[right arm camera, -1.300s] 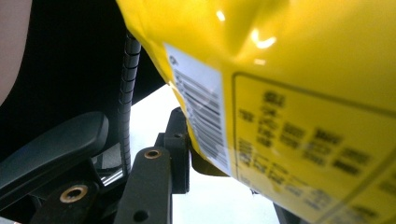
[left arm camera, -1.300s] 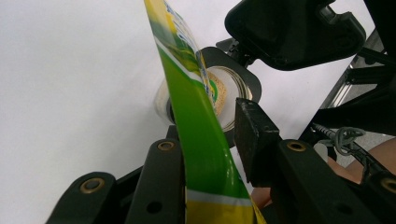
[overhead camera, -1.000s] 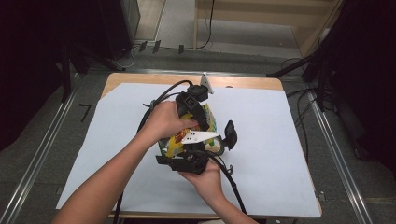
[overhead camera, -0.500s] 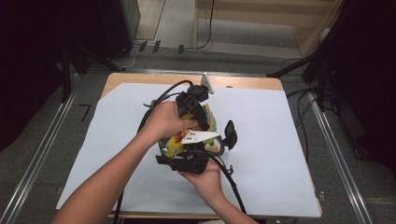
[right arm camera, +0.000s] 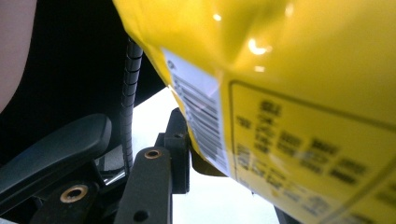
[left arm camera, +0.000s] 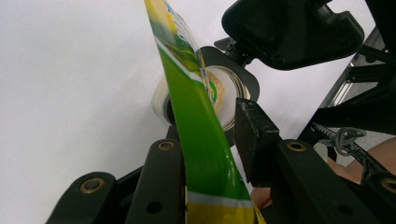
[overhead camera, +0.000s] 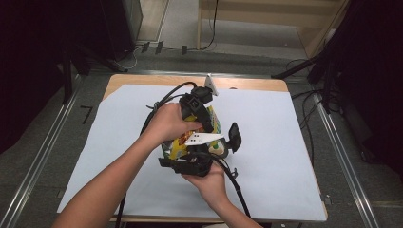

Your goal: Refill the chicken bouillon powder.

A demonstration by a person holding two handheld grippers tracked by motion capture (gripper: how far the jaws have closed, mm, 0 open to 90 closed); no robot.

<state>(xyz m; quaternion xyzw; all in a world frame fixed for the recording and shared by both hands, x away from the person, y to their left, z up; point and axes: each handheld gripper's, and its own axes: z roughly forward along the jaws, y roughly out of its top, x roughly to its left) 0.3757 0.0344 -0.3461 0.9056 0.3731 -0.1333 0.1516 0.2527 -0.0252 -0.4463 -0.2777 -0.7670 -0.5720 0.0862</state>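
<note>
Pale blue paper sheet [overhead camera: 285,142] covers the wooden table [overhead camera: 252,84], and near its middle you hold a glossy yellow-and-green snack bag [overhead camera: 177,145] up between both tools. Your left gripper [overhead camera: 199,111] comes at the bag from the far side and your right gripper [overhead camera: 190,164] from the near side, so the bag's long axis runs near to far, from one tool to the other. In the left gripper view the green edge of the bag [left arm camera: 201,140] stands on end between the two black jaws; the left-hand jaw lies against it, the right-hand one looks just off it, so I judge a light pinch on the bag rather than open jaws. In the right gripper view the yellow back panel [right arm camera: 299,93] with its barcode [right arm camera: 201,116] sits right against one jaw; the other jaw is hidden behind the bag, so take this grip as likely, not certain. Beyond the green edge you can see a small round clear cup with pale contents [left arm camera: 219,95], just beside the bag. Any pull should follow that near-far line, both hands being equally close.
</note>
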